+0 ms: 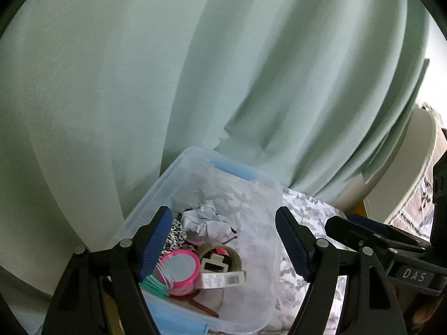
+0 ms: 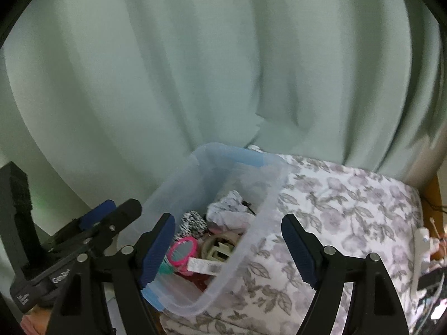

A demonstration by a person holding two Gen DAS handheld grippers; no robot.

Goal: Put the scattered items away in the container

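A clear plastic container (image 1: 173, 174) with blue handles sits on a floral bedspread (image 1: 307, 206). Inside it lie a pink round mirror (image 1: 180, 265), a tape roll (image 1: 236, 255), a beige hair clip (image 1: 213, 262), a labelled card (image 1: 223, 279), a zebra-print scrunchie (image 1: 176, 234) and crumpled white material (image 1: 204, 219). My left gripper (image 1: 223, 243) hovers open above the container, holding nothing. My right gripper (image 2: 229, 251) is also open and empty, straddling the container's right rim (image 2: 268, 206). The mirror (image 2: 183, 249) and scrunchie (image 2: 192, 223) show in the right wrist view too.
A pale green curtain (image 2: 195, 69) hangs close behind the container and fills the background. The bedspread (image 2: 349, 203) stretches to the right up to a wooden bed frame (image 2: 431, 195). White objects and cables (image 2: 420, 251) lie at the far right.
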